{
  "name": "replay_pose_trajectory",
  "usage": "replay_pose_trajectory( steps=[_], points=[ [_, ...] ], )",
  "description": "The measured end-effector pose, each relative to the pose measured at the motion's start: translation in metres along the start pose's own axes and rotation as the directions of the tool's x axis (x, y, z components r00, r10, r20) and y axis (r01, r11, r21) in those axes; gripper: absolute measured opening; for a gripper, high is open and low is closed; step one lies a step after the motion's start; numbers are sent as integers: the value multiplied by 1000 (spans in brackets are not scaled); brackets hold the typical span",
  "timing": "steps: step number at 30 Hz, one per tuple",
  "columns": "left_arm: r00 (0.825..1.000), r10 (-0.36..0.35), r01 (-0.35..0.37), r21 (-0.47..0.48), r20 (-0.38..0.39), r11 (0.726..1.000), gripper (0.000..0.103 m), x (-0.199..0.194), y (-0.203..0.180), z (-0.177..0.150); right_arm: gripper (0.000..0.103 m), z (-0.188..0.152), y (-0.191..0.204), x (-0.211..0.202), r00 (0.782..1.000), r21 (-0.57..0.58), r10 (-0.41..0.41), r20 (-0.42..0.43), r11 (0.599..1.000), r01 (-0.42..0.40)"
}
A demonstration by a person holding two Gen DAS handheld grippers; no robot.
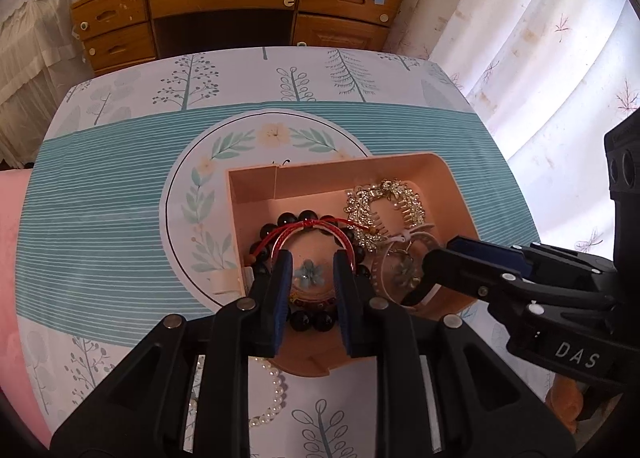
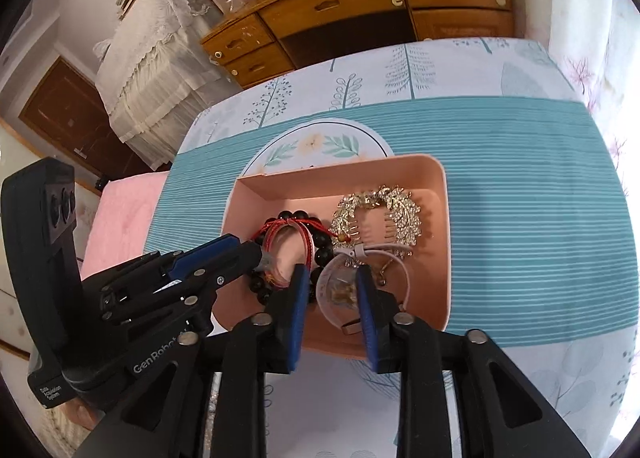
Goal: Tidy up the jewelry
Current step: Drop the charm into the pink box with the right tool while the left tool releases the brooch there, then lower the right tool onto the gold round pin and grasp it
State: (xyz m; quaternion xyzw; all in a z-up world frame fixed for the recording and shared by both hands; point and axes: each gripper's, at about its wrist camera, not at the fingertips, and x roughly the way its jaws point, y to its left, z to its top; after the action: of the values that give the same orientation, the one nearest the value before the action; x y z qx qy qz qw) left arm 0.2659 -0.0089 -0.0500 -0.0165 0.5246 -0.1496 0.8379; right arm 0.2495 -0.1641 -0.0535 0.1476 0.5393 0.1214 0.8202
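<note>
A table under a cloth (image 1: 100,194) printed with teal stripes and trees filled most of both views, and a wooden desk (image 1: 240,2) stood beyond it at twelve o'clock. On the cloth sat a pink tray (image 2: 440,242), a little right of centre in the left wrist view. Inside it, at nine o'clock, lay a bracelet of dark beads (image 1: 308,320) with a red cord bangle (image 1: 308,228) on top; at one o'clock lay a sparkly gold hair comb (image 2: 380,214); at five o'clock lay a pale clear bangle (image 2: 340,290) with small charms in it. The left gripper (image 1: 309,270) pointed down into the tray over the dark beads, its jaws narrowly apart and straddling a clear bangle with a small blue flower (image 1: 309,273); whether the pads pressed it I could not tell. The right gripper (image 2: 332,286) reached into the tray's five o'clock part, its jaws parted either side of the pale bangle and seemingly not squeezing it. A string of white pearls (image 1: 276,390) lay on the cloth outside the tray, at six o'clock.
</note>
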Motion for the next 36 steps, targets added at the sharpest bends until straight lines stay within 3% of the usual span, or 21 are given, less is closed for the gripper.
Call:
replay_pose_trajectory(
  steps=[3,8,23,36],
  points=[
    [1000,0,0,0,0,1000,21,-4,1,-1,36,-3,-1,-3,1000,2,-12,17,1000,12],
    [1000,-4,4,-15,19,1000,47,-18,1,-5,36,-5,2,-13,999,-3,-1,33,1000,1],
    [992,49,-58,73,113,996,47,-96,-8,-32,36,-35,20,-70,993,-75,-20,119,997,29],
    [980,66,-86,100,187,991,47,-155,-4,-92,36,-86,38,-100,992,-181,-67,110,980,87]
  ],
)
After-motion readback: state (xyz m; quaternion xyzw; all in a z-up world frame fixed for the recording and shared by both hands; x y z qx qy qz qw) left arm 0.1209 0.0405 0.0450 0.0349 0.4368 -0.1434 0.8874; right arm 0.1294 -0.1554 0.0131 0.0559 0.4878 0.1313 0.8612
